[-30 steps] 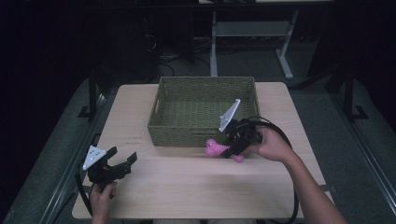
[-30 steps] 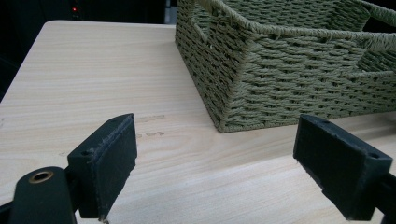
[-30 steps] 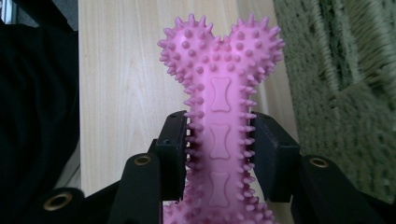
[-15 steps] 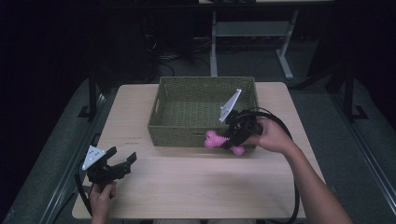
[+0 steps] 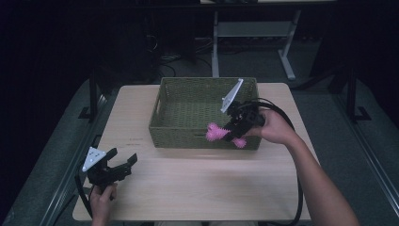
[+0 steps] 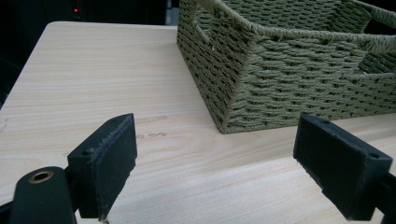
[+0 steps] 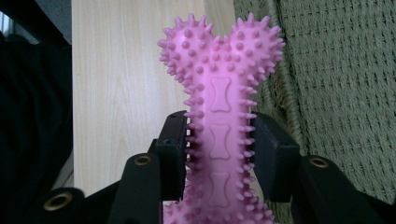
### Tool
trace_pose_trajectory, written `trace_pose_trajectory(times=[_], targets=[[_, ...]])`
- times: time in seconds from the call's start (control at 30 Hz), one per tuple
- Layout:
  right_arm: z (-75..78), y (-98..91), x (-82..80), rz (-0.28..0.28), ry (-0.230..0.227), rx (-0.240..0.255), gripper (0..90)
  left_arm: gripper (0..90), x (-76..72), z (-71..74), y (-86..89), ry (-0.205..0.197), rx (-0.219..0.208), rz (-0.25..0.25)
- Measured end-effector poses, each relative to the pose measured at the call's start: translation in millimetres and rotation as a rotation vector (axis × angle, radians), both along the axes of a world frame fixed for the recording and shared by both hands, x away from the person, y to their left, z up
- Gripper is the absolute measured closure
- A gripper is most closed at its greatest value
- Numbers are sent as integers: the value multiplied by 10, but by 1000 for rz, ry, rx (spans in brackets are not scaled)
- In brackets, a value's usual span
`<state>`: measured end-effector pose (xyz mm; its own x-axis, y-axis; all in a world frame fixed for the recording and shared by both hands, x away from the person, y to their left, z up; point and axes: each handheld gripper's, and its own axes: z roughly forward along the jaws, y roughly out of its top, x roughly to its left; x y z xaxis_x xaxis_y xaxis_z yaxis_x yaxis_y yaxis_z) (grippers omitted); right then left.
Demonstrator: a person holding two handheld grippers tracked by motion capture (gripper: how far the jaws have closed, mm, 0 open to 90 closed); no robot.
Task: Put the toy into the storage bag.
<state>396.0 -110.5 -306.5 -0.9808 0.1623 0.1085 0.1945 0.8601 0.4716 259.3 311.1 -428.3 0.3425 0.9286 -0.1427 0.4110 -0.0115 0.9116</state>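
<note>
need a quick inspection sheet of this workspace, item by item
surface: light wood table, bare apart from the basket; a few faint marks near the basket's corner
job's things: green woven basket at the table's far side, nothing seen inside; pink spiky bone toy held above the basket's near wall
clutter: nothing seen
grippers: right hand-held gripper shut on the toy's shaft; left hand-held gripper open, holding nothing, at the near left corner
cables: black cable loops from the right hand-held gripper past the forearm; another trails from the left one
surroundings: dark room, white desk frame and floor cables behind the table
</note>
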Motion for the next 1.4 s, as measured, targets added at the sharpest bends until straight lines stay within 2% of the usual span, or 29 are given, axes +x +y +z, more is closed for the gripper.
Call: trace_pose_trajectory(times=[0.2, 0.43, 0.53, 0.8, 0.9, 1.4], targets=[[33, 9, 102, -10, 3, -21, 580, 130, 2, 0, 1, 0, 1, 0], [73, 16, 222, -20, 9, -24, 580, 130, 5, -2, 6, 1, 0, -1], [74, 15, 271, -21, 15, -11, 580, 130, 7, -3, 4, 1, 0, -1], [74, 22, 396, -30, 27, -36, 580, 130, 6, -2, 3, -1, 2, -2], [79, 12, 443, -36, 35, -26, 580, 130, 7, -2, 3, -1, 2, -1], [-5, -23, 693, -73, 60, -44, 580, 130, 9, -1, 3, -1, 4, -3]])
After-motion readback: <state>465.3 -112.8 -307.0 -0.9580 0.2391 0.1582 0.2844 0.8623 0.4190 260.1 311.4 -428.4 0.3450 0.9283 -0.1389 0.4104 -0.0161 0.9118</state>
